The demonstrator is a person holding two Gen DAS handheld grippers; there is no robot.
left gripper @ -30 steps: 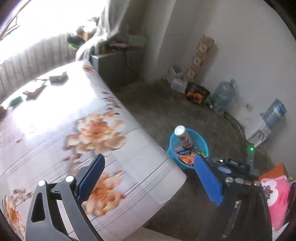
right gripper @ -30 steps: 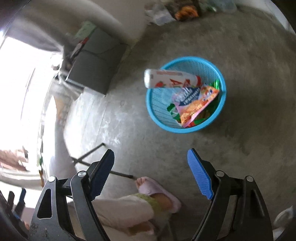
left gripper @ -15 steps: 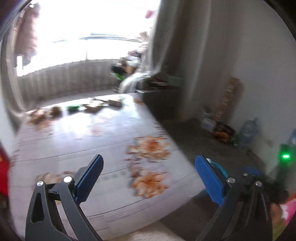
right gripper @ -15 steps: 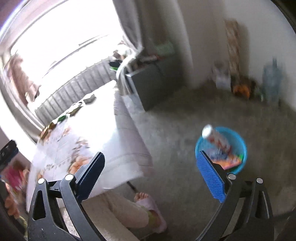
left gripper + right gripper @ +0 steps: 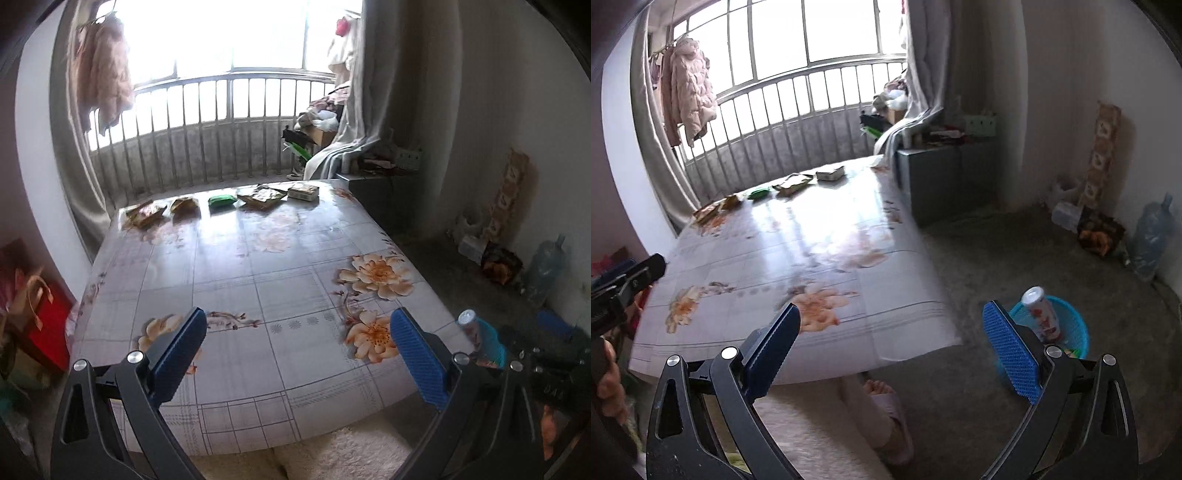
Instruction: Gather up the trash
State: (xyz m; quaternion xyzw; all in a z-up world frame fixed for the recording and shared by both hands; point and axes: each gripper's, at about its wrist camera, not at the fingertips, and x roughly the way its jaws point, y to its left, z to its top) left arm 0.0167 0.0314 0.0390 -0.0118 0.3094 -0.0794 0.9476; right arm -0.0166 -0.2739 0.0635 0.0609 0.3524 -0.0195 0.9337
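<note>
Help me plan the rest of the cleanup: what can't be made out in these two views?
- Blue basket: right wrist view, its near side and most contents hidden by the right gripper finger; only the can shows.
- Same basket, left wrist view: mostly behind the left gripper finger.
- Wrappers along the table far edge: too small to read.
- Under the table: hidden by the cloth.

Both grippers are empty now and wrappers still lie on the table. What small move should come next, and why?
Probably reach the right gripper toward the box at the far table edge. Its jaws stand open and empty, and the basket sits on its side.
</note>
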